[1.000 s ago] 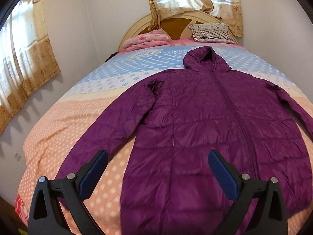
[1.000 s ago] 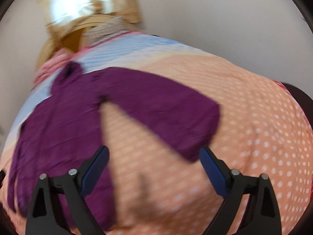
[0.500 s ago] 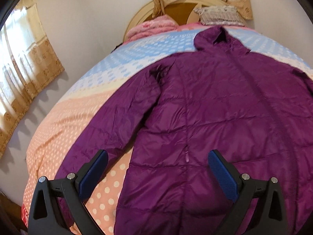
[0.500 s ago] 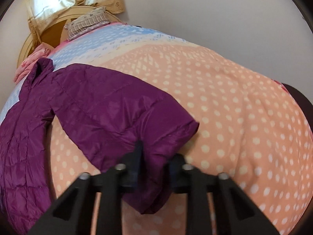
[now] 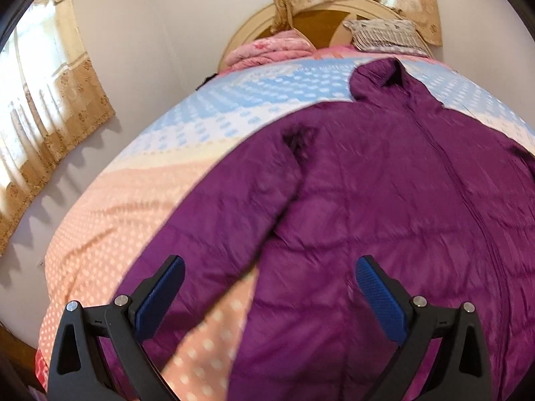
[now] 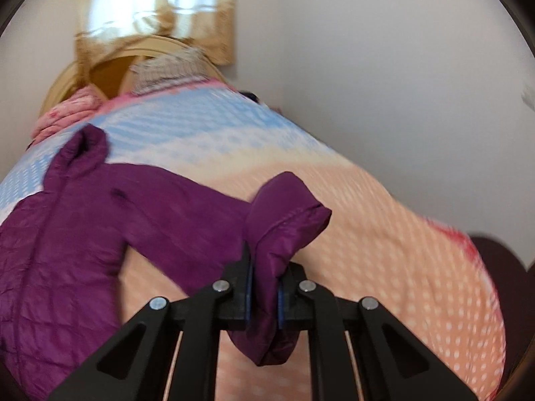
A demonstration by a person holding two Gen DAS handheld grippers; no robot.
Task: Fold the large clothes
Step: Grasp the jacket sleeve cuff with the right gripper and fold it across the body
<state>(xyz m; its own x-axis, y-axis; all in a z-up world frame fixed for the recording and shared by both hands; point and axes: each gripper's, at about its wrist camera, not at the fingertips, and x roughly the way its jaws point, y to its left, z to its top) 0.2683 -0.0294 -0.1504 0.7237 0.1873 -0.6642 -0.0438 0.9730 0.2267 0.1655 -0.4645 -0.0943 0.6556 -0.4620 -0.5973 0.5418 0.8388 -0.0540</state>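
R claw clamped tight on sleeve cuff of purple jacket, cuff bunched & raised at frame ctr. L claw wide open, gripping nothing, hovering over other sleeve at lower left. Jacket lies flat on dotted bed, hood toward pillows at top.

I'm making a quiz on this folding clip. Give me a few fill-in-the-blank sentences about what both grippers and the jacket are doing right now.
1. The right gripper is shut on the jacket's ____.
2. The left gripper has its jaws ____, holding nothing.
3. The purple jacket lies on the bed with its hood toward the ____.

Missing words: sleeve; open; headboard
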